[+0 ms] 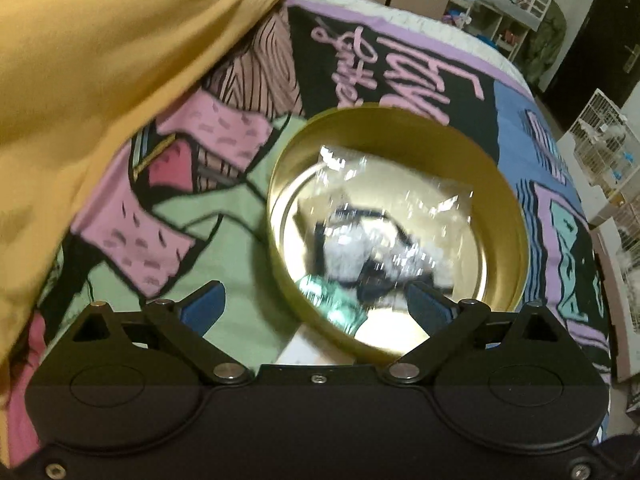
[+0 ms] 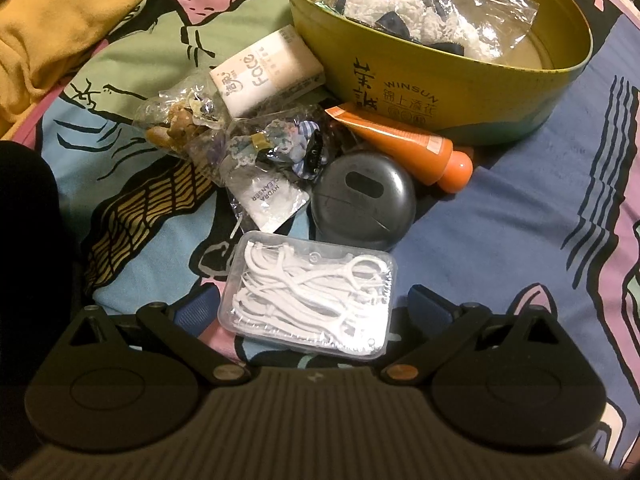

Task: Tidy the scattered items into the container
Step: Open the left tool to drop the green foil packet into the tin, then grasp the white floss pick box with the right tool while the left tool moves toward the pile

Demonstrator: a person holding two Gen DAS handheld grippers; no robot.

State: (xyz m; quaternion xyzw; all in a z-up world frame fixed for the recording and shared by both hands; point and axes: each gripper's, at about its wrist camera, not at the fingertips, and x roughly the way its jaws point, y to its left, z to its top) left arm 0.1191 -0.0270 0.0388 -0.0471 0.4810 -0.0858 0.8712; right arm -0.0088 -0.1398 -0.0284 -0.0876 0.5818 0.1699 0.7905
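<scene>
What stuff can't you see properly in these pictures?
- Fluffy toy in clear bag, left wrist view: blurred, shiny plastic hides its shape.
- Orange tube, right wrist view: upper end tucked against the tin.
- Small trinket bags: contents too tiny and crinkled.

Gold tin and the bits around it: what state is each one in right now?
Gold tin: lid off, upright.
Clear bag: inside the tin.
Floss pick box: closed, on the bed.
Orange tube: capped, lying against the tin.
Left hand-held gripper: open, empty.
Right hand-held gripper: open, straddling the box.
</scene>
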